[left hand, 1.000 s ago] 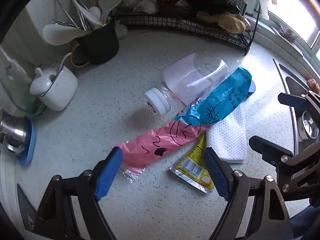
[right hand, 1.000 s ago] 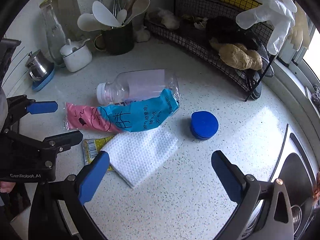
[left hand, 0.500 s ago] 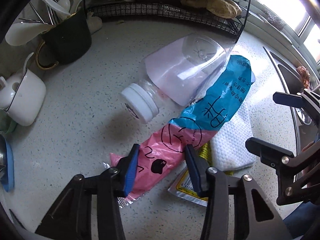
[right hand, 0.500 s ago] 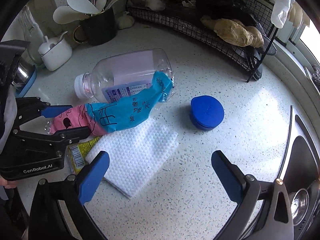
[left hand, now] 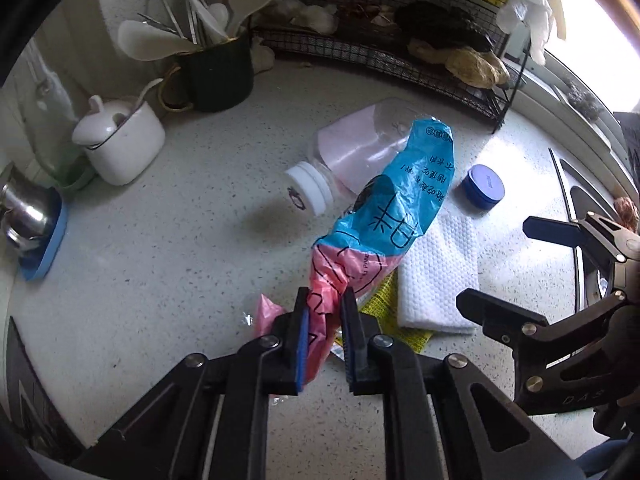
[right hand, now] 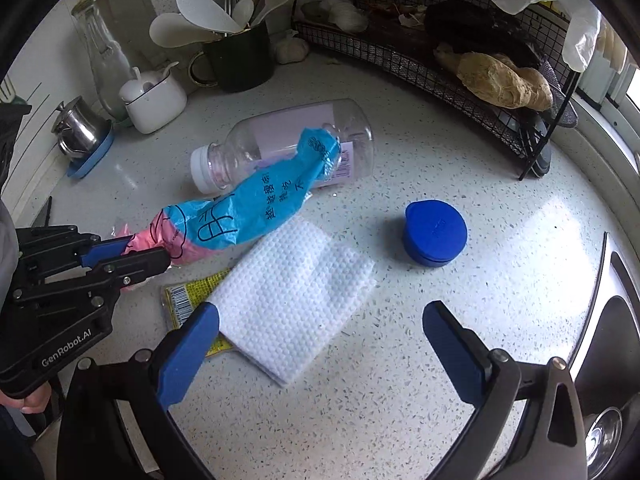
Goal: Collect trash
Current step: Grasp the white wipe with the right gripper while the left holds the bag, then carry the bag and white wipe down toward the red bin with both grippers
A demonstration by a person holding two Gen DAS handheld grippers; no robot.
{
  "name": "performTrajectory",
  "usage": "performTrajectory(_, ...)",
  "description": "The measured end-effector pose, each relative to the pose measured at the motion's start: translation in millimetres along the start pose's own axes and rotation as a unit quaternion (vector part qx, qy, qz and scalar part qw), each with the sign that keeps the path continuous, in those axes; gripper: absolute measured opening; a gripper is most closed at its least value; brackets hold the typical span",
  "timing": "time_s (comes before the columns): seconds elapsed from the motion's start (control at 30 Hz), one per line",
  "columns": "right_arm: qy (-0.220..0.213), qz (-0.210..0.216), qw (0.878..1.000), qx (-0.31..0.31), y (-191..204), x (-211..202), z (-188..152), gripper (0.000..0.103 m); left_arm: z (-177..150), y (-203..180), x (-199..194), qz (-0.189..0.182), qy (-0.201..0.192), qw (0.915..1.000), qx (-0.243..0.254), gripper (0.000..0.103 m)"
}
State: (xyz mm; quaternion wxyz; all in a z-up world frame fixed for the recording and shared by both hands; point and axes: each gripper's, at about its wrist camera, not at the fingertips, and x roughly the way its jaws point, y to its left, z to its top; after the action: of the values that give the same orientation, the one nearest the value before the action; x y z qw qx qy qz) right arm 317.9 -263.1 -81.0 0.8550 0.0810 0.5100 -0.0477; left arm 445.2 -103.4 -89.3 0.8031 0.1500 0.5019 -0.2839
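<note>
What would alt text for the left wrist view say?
The left gripper is closing on the pink end of a pink and blue plastic bag on a speckled counter. Behind lie a clear bottle, white cloth and blue lid.

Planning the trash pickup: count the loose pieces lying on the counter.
5: pink-and-blue wrapper, pink end between the left tool's closing pads; bottle behind it; tissue in front; yellow packet partly under it; blue cap to the right. More may be hidden.
</note>
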Motion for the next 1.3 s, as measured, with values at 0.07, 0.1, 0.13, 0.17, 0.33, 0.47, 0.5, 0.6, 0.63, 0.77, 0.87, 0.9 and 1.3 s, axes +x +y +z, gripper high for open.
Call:
performTrajectory(0.07,0.0,0.019,1.0,-0.014,2.7,-1.6,1.5,0.102,-5.1,2.0,-9.4,0.02,-0.004,0.9995,-0.023,0.013)
performTrajectory(0.1,0.001,0.03,0.999,-0.021,3.9,-0.5,2.0,0.102,-7.8,3.9,-11.8,0.029,-0.004,0.9989,-0.037,0.013)
performTrajectory(0.13,0.004,0.04,0.999,-0.03,6.2,1.3,4.0,0.102,-10.4,6.1,-13.7,0.038,-0.004,0.998,-0.049,0.013)
performTrajectory(0.17,0.007,0.051,0.998,-0.039,8.8,3.0,4.6,0.102,-13.6,8.5,-15.4,0.047,-0.004,0.9969,-0.063,0.013)
performTrajectory(0.33,0.021,0.085,0.992,-0.093,21.8,18.5,6.7,0.102,-26.9,12.7,-14.1,0.076,0.005,0.9905,-0.114,0.013)
performTrajectory(0.47,0.04,0.089,0.988,-0.12,27.3,33.3,6.6,0.073,-34.7,10.4,-7.2,0.087,0.013,0.9878,-0.129,0.013)
performTrajectory(0.5,0.044,0.085,0.987,-0.126,28.4,35.4,4.1,0.07,-35.2,8.6,-5.5,0.087,0.014,0.9877,-0.129,0.013)
performTrajectory(0.6,0.035,0.085,0.987,-0.132,31.9,31.4,3.7,0.053,-43.6,9.3,-11.3,0.089,0.012,0.987,-0.134,0.013)
performTrajectory(0.63,0.033,0.086,0.987,-0.134,32.4,29.4,2.6,0.044,-45.5,9.5,-13.1,0.089,0.009,0.9865,-0.137,0.013)
performTrajectory(0.77,0.027,0.089,0.985,-0.144,34.9,20.7,-5.6,0.019,-54.6,8.4,-21.8,0.085,-0.001,0.9856,-0.146,0.013)
performTrajectory(0.87,0.017,0.087,0.986,-0.143,32.0,6.1,-12.9,0.004,-63.6,4.5,-32.8,0.083,-0.011,0.9852,-0.149,0.013)
performTrajectory(0.9,0.015,0.092,0.985,-0.142,30.9,2.6,-16.3,0.003,-67.6,2.9,-37.9,0.082,-0.017,0.9851,-0.15,0.013)
performTrajectory(1.3,-0.031,0.091,0.982,-0.164,43.7,-73.0,-85.3,0.003,-143.4,-21.4,-109.2,0.088,-0.059,0.982,-0.156,0.013)
